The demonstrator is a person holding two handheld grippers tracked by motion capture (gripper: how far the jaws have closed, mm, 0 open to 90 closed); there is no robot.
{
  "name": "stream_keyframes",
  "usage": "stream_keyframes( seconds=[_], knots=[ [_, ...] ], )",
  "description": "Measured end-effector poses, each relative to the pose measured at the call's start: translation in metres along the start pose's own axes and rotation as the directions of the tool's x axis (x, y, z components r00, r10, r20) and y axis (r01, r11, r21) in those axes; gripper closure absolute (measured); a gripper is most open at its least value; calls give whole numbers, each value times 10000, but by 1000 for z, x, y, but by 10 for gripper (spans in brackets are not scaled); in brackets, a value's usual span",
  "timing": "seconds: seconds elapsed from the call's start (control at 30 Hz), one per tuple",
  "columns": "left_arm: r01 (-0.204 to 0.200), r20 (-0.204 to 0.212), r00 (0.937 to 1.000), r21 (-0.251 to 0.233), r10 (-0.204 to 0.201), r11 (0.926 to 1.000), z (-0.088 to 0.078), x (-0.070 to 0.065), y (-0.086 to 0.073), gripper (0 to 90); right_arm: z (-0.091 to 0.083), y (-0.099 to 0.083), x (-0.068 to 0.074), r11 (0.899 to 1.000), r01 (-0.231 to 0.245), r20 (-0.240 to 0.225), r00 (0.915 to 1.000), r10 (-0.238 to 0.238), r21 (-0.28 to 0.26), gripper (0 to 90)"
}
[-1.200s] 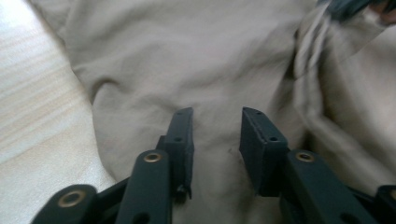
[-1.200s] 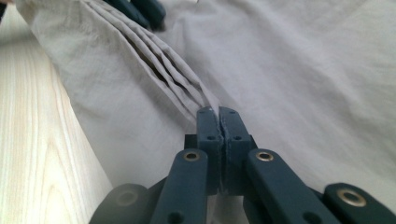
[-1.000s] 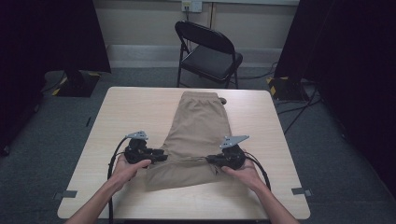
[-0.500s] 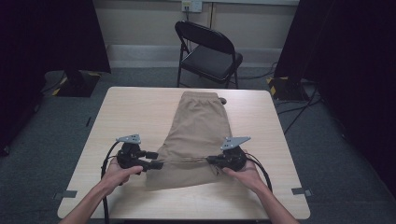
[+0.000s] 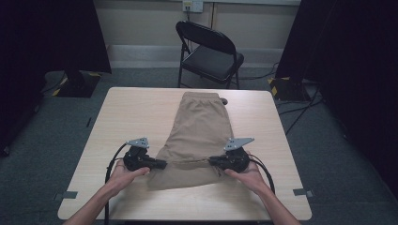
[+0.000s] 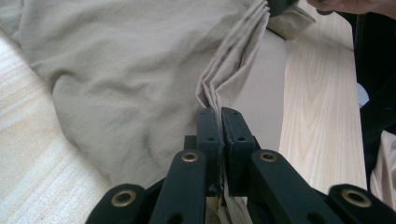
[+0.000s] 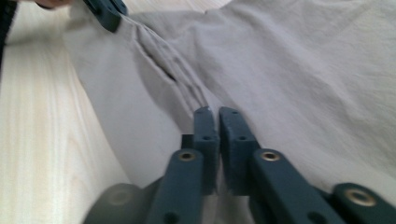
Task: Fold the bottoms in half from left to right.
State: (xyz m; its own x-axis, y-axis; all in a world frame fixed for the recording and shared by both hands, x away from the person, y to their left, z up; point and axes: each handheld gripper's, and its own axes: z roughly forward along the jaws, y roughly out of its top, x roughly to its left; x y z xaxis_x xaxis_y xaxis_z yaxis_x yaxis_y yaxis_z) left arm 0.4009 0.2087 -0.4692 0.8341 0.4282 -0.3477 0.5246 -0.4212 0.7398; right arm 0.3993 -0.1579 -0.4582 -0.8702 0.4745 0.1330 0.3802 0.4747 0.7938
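Note:
A pair of tan shorts [image 5: 202, 122] lies flat on the wooden table [image 5: 131, 112], waistband at the far end. A raised fold of the near hem [image 5: 187, 162] runs taut between both grippers. My left gripper [image 5: 163, 164] [image 6: 220, 111] is at the shorts' left edge. Its jaws have just closed and are shut on the pleated fold [image 6: 233, 70]. My right gripper [image 5: 212, 161] [image 7: 218, 110] is at the right edge. Its jaws have just been opening a little, and the fabric [image 7: 168, 70] is still pinched between them. Each gripper view shows the other gripper farther off along the fold.
A black folding chair [image 5: 211, 51] stands beyond the table's far edge. Dark curtains hang at both sides, and cables run across the floor [image 5: 300, 112] at right. Bare tabletop lies left and right of the shorts and along the near edge.
Half a second ago the left gripper sat slightly farther left of the shorts' edge; now it is back at the edge, shut on the fold. The right hand has kept its place.

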Motion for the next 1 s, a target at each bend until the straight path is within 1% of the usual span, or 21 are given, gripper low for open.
stream_keyframes(
  seconds=[0.03,0.07,0.1,0.13,0.17,0.2,0.27,0.33,0.37,0.4,0.43,0.5,0.57,0.63,0.67,0.77,0.87,0.9,0.93,1.0],
  knots=[
    [39,11,10000,-39,-39,10000,0,0,0,872,-1,0,2,10000,-17,149,9999,17,5,720],
    [62,22,10000,-42,-62,10000,-1,0,0,872,-3,-1,3,10000,1,65,10000,-1,3,700],
    [74,23,10000,-52,-74,10000,-1,0,0,872,-6,-2,5,10000,13,85,10000,-13,-65,670],
    [106,1,9999,-67,-106,9999,-2,1,0,872,-8,-4,8,10000,12,123,9999,-10,-87,626],
    [121,-12,9999,-49,-121,9999,-2,1,0,872,-10,-7,11,10000,32,261,9997,-32,-12,569],
    [147,-22,9999,-63,-147,9999,-2,2,-1,872,-12,-9,14,10000,39,370,9993,-40,35,560],
    [212,-75,9997,-67,-212,9998,-2,3,-1,872,-18,-15,20,9999,144,435,9990,-140,-80,561],
    [302,-118,9995,-56,-303,9995,-2,6,0,872,-25,-19,24,9996,210,422,9989,-203,-164,584],
    [338,-112,9994,-57,-339,9994,-1,7,0,871,-28,-22,26,9993,229,434,9988,-215,-305,579],
    [334,-134,9994,-49,-334,9994,-1,8,0,871,-29,-24,28,9993,209,427,9989,-195,-314,578],
    [367,-144,9992,-70,-368,9993,-1,8,0,871,-29,-27,29,9996,178,346,9993,-170,-239,568],
    [338,-184,9993,-20,-339,9994,0,8,1,871,-23,-31,33,9990,421,532,9977,-428,153,527],
    [339,-191,9992,-8,-339,9994,0,9,1,871,-17,-31,32,9988,459,472,9978,-467,174,511],
    [339,-174,9993,-78,-340,9994,0,9,2,871,-10,-30,34,9977,630,496,9967,-643,270,461],
    [343,-172,9993,-99,-345,9994,-1,9,2,871,-6,-30,35,9970,669,585,9959,-691,382,433],
    [374,-187,9991,-136,-377,9992,0,10,2,870,3,-30,34,9956,726,764,9941,-770,586,419],
    [373,-170,9991,-145,-376,9992,-1,10,2,870,12,-31,32,9913,911,843,9915,-992,952,443],
    [374,-185,9991,-165,-378,9992,-1,9,2,870,14,-32,33,9891,958,923,9900,-1063,1119,481],
    [367,-210,9991,-169,-371,9992,-1,9,2,870,15,-32,33,9881,1033,989,9885,-1148,1140,522],
    [399,-203,9990,-198,-403,9990,-1,10,2,869,15,-31,33,9879,1021,992,9885,-1139,1171,581]
  ],
)
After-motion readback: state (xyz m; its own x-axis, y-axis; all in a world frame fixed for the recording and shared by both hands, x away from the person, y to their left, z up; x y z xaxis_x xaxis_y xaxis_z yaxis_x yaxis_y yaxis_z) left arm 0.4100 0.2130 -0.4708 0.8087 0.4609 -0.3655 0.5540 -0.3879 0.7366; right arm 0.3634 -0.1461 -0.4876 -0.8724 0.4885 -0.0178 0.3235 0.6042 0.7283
